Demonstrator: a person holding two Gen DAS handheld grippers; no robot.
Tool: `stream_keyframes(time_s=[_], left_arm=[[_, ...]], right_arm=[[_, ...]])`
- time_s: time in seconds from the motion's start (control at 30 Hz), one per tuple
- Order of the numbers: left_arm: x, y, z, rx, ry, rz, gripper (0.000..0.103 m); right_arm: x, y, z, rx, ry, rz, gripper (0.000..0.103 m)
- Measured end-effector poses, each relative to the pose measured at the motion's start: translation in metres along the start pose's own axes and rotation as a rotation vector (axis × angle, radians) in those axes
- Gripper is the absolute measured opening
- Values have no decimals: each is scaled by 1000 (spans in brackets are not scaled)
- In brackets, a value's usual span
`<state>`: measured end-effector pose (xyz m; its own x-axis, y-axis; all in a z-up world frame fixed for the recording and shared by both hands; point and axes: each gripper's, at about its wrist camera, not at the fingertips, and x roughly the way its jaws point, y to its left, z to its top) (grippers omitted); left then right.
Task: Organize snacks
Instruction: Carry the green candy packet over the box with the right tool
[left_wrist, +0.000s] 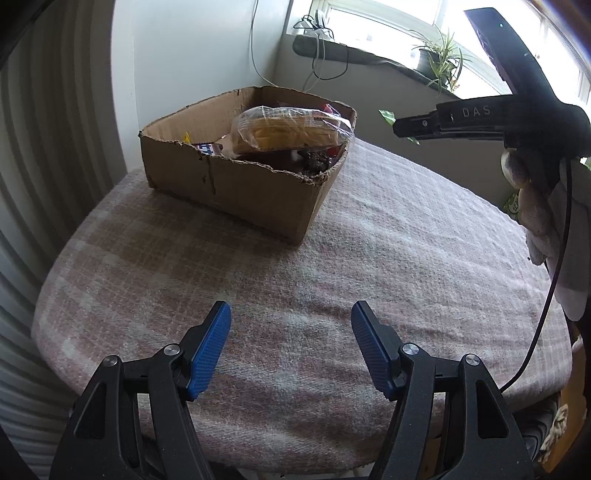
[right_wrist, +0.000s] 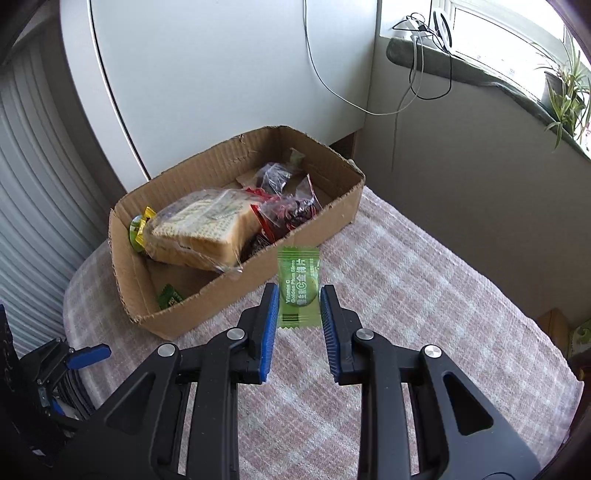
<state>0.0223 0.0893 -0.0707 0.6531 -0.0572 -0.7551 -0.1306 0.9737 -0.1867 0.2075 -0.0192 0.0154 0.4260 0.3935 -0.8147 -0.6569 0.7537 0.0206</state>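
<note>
Your right gripper (right_wrist: 298, 301) holds a small green candy packet (right_wrist: 298, 286) between its blue pads, pinched by its edges so the printed face stays flat and upright toward the camera. That edge grip looks light; the packet is thin and slick, so I judge it could twist or slip if you swing fast.

You hold it above the checked tablecloth (right_wrist: 424, 295), just on the near side of the cardboard box (right_wrist: 236, 295), whose near wall sits right behind the packet. The box is clearly the collecting place: it already holds a bagged loaf of sliced bread (right_wrist: 199, 232) on the left, a clear bag of dark red snacks (right_wrist: 291, 210) toward the far right, a yellow-green wrapper (right_wrist: 139, 229) wedged in the left corner and another green packet (right_wrist: 169, 296) on the bare floor in the near corner.

That bare near-left patch of floor seems the easiest landing spot, so lift over the torn rim before you let go.

Your left gripper (left_wrist: 291, 347) hangs low over the near cloth, jaws wide apart and empty, well clear of the box, probably parked so it stays out of the right one's path.
</note>
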Motion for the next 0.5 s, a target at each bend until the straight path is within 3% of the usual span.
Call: stream_keyframes(time_s=[0.5], left_arm=[[-2,8,17,3,-33,20,68]], right_arm=[[34,48,53,-72,21,79,24]])
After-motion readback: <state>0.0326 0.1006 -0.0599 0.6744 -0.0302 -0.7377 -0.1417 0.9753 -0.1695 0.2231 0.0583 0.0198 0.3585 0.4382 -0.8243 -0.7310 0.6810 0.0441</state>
